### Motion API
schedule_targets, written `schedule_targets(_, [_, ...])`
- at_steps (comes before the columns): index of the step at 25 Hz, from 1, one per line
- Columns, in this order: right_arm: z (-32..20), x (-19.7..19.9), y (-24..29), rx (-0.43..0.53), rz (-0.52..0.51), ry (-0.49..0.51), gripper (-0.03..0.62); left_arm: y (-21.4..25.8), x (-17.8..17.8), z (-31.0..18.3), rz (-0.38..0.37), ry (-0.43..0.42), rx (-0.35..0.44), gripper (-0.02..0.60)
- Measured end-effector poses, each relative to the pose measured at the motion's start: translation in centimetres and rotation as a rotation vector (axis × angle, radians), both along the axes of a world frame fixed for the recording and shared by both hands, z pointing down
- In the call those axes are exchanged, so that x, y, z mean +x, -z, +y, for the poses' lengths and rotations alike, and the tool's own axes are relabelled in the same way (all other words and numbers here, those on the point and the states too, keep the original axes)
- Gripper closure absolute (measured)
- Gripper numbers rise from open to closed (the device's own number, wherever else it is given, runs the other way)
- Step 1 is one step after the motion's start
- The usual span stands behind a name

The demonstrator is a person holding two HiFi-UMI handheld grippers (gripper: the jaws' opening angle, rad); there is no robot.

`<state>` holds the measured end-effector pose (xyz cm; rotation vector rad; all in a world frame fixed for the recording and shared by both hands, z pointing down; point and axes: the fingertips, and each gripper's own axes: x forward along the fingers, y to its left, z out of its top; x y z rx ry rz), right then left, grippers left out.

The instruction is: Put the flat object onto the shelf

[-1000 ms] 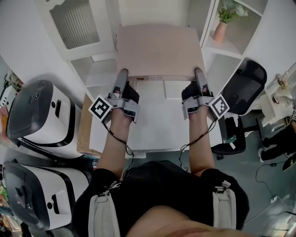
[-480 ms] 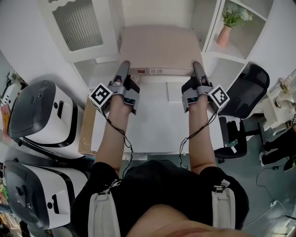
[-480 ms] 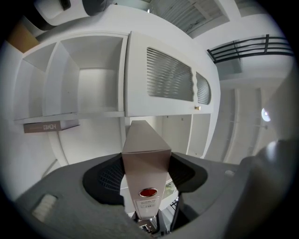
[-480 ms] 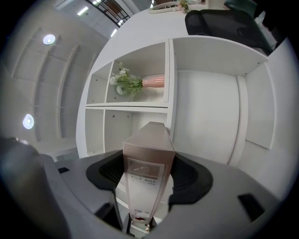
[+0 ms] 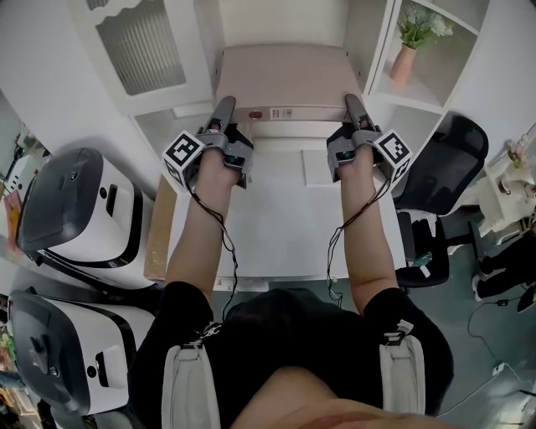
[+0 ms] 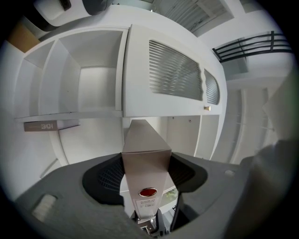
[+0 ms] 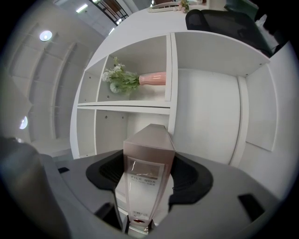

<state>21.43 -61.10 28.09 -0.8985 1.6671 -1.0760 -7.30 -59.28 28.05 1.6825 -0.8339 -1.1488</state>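
Note:
A flat pinkish-beige file box [image 5: 285, 80] is held level between both grippers in front of the white shelf unit [image 5: 251, 21]. My left gripper [image 5: 224, 111] is shut on the box's near left corner. My right gripper [image 5: 353, 107] is shut on its near right corner. In the left gripper view the box's narrow side [image 6: 145, 163] sits between the dark pads, with a red dot and a label on it. In the right gripper view the box's spine [image 7: 145, 177] with a clear label pocket sits between the pads. The box's far edge reaches into the middle shelf opening.
A louvred cabinet door [image 5: 146, 46] stands at the left of the opening. A pink vase with flowers [image 5: 404, 52] sits on the right-hand shelf. A white table [image 5: 280, 218] lies below my arms. Two grey-white machines [image 5: 71, 209] stand at the left, a black chair [image 5: 440, 159] at the right.
Both grippers have carried the file box forward and slightly up, toward the middle shelf opening. The grip on the box is unchanged.

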Motion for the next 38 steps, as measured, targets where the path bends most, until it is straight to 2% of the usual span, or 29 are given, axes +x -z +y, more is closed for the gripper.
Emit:
schedule_targets(11, [-2.5, -0.1, 0.5, -0.048, 0.014, 0.005, 0.298, 0.8, 0.0, -3.0, -0.018, 0.011, -0.045, 0.291])
schedule_targets(16, [-4.5, 0.3, 1.3, -0.056, 0.051, -0.03, 0.29, 1.4, 0.2, -5.1, -0.049, 0.018, -0.07, 0.287])
schedule_targets(26, [-6.6, 0.9, 1.8, -0.12, 0.114, -0.108, 0.279, 1.9, 0.1, -6.9, -0.114, 0.086, -0.104, 0.268])
schedule_targets(29, [-6.9, 1.0, 1.6, -0.145, 0.141, -0.133, 0.277, 1.7, 0.0, -7.3, -0.126, 0.123, -0.14, 0.267])
schedule_targets(31, [-6.8, 1.1, 1.7, -0.161, 0.191, -0.178, 0.267, 1.7, -0.1, -7.5, -0.146, 0.161, -0.171, 0.267])
schedule_targets(34, [-6.7, 1.8, 2.1, -0.178, 0.326, -0.309, 0.244, 1.8, -0.1, -7.7, -0.182, 0.199, -0.214, 0.261])
schedule_targets(38, [-6.9, 2.5, 2.8, -0.164, 0.495, -0.399, 0.233, 1.5, -0.1, -7.8, -0.184, 0.254, -0.264, 0.258])
